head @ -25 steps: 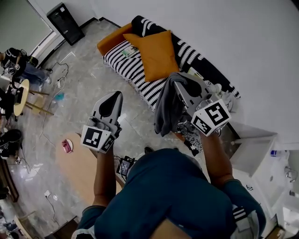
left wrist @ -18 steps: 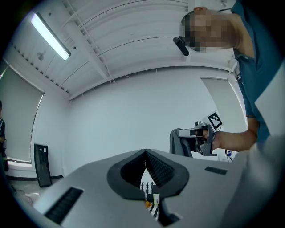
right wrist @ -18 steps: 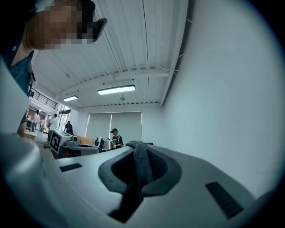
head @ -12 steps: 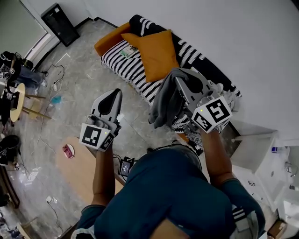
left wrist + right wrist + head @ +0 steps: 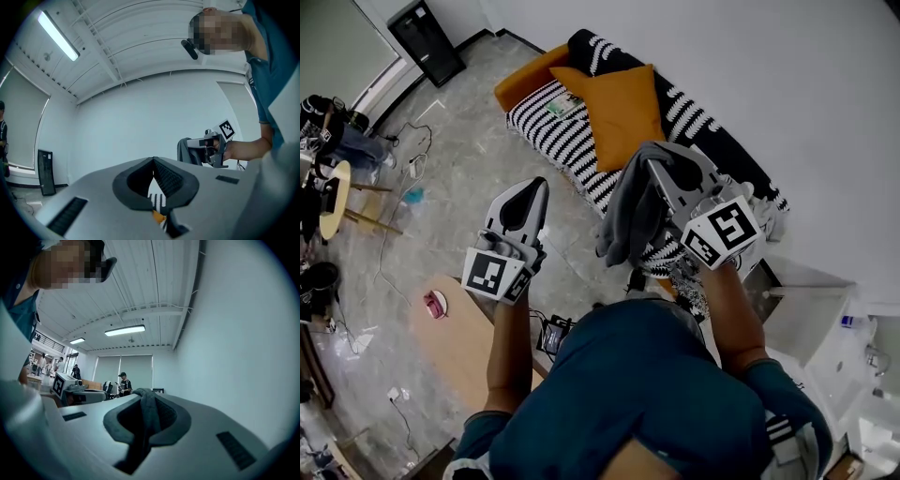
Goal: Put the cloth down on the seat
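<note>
Grey cloth (image 5: 623, 216) hangs clamped in the right claw (image 5: 654, 161); the left claw (image 5: 534, 186) is closed, empty.

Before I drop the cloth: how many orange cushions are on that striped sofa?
2. One large cushion lies mid-seat against the backrest; a second cushion sits at the sofa's far end. The cloth and right gripper cover the near end, so another may be hidden.
</note>
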{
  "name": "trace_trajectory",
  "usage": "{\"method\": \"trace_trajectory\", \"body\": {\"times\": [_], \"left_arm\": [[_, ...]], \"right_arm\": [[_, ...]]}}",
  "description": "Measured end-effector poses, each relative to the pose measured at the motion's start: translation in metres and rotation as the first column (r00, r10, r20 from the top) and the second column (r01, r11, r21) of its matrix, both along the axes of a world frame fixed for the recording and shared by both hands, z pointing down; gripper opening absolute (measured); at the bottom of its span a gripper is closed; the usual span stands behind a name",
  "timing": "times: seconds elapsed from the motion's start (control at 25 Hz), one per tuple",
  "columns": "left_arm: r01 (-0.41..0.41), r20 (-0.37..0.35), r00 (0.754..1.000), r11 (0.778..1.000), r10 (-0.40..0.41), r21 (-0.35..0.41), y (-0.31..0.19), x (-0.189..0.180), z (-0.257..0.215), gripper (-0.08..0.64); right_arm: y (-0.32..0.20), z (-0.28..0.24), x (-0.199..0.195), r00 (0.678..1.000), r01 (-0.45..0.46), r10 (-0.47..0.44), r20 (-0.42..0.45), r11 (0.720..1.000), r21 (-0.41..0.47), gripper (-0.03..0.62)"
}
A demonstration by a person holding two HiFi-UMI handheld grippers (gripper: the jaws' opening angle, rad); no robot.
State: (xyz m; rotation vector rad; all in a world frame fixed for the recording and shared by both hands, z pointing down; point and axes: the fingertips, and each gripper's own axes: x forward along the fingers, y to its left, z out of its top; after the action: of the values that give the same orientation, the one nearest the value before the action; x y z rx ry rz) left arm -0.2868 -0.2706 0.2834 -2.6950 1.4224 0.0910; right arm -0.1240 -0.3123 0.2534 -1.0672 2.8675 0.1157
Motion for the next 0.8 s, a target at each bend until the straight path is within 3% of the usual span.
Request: {"method": "trace_trajectory", "body": {"times": [0.36, 0.8], "left_arm": [[0.033, 0.004, 0.999, 0.999, -0.033, -0.03, -0.059, 0.016, 0.001, 0.005], [0.041, 0.024, 0.999, 0.999, -0.041, -0.001, -0.129, 0.054, 0.005, 0.005]], "right_arm": [[-0.054, 0.002, 0.003, 0.999, 0.041, -0.041, -0.016, 0.999, 0.012, 0.023], [-0.118, 0.009, 0.031, 0.997, 0.081, -0.08, -0.017, 0.997, 0.018, 0.023]]}}
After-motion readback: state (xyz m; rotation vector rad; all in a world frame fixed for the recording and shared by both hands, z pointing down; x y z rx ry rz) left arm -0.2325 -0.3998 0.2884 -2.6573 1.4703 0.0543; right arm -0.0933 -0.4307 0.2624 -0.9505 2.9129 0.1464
